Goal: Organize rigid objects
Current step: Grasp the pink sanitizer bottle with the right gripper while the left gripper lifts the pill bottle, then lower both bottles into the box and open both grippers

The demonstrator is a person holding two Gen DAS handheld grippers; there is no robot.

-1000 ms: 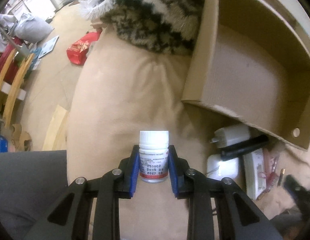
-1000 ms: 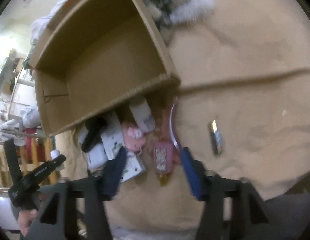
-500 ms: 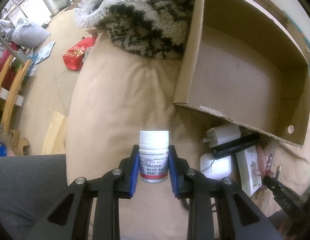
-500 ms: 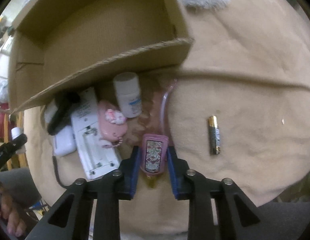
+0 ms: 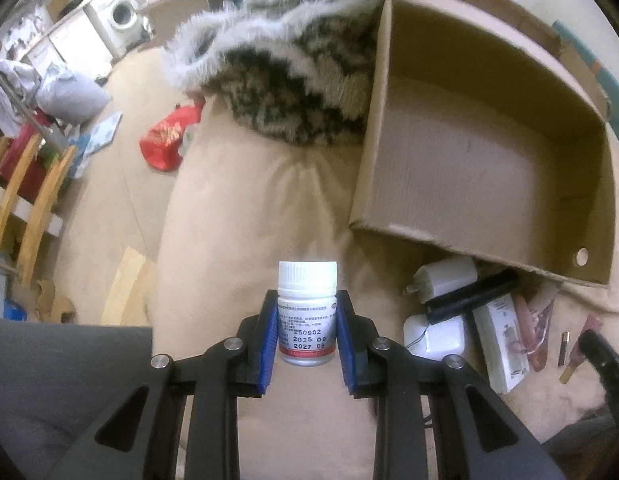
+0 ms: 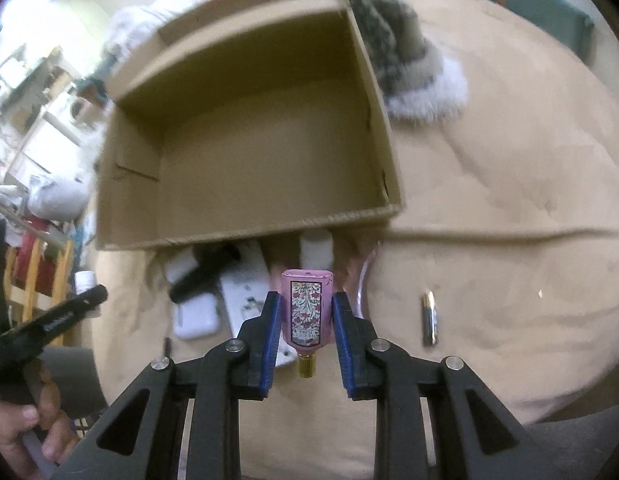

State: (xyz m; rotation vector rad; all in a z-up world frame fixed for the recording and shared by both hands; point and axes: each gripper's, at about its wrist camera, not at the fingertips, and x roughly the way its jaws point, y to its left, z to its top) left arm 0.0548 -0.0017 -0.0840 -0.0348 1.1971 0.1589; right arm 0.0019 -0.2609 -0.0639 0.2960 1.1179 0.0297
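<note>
left gripper (image 5: 307,332) clamps white pill bottle (image 5: 306,312) above beige cushion | right gripper (image 6: 305,322) grasping pink perfume bottle (image 6: 307,308), cap down, before empty cardboard box (image 6: 383,148) | risk: smooth bottle slips, thin grip; box wall may snag

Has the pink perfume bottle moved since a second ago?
Yes. The pink perfume bottle, which lay on the blanket beside the battery, is now clamped in the right hand-held gripper and lifted toward the cardboard box.
</note>
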